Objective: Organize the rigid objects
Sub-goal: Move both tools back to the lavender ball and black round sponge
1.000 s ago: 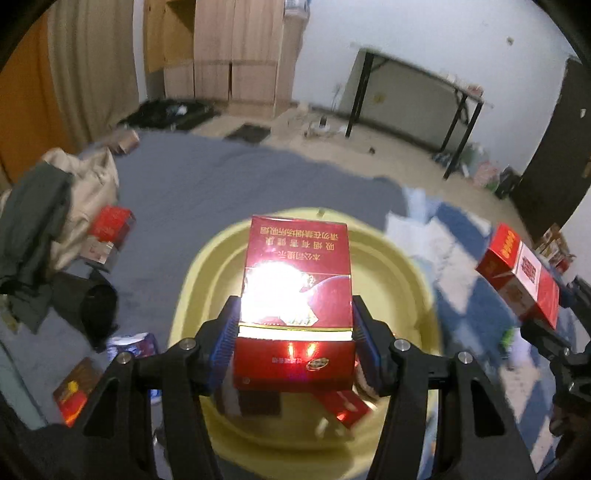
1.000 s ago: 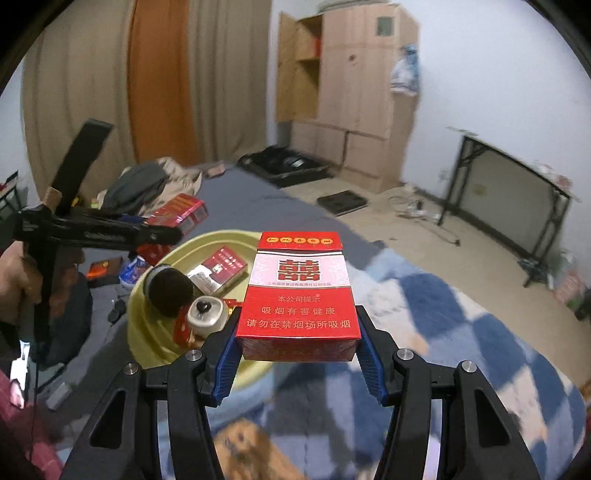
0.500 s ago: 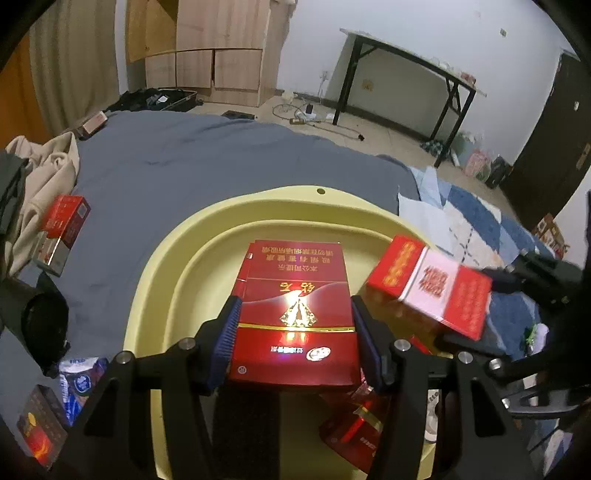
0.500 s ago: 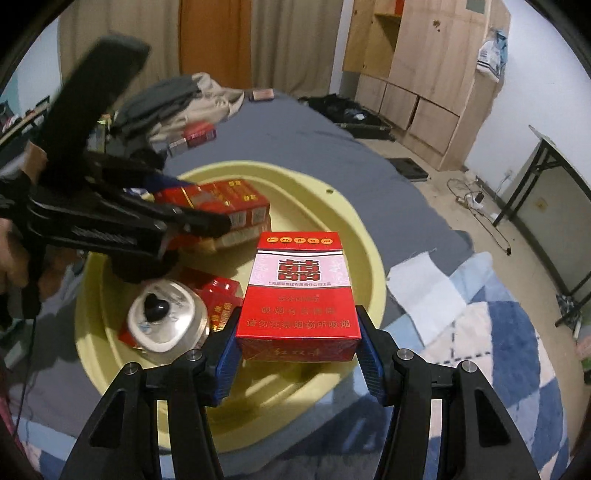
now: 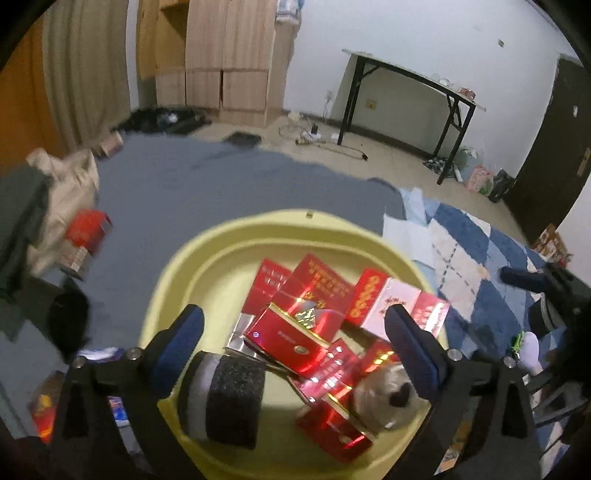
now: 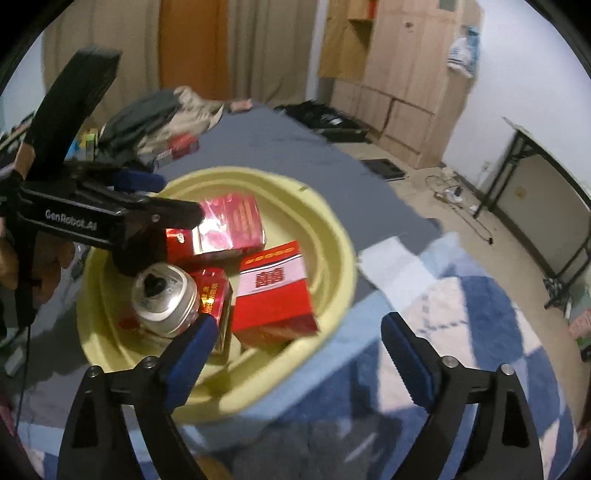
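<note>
Both jaws wide, seemingly empty

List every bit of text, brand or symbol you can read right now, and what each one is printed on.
"GenRobot.AI": white lettering on the side of the left gripper.
"囍": red double-happiness sign on the white band of the red box in the yellow basin.
Gold print on the other red packs and the small pack: too blurred to read.

you're looking at a white wall (image 5: 424, 33) behind a black-legged folding table (image 5: 413, 79), with a wooden wardrobe (image 5: 229, 55) and beige curtains (image 5: 86, 70) to its left, a dark door (image 5: 554, 147) right, tan floor (image 5: 399, 162) with cables.
</note>
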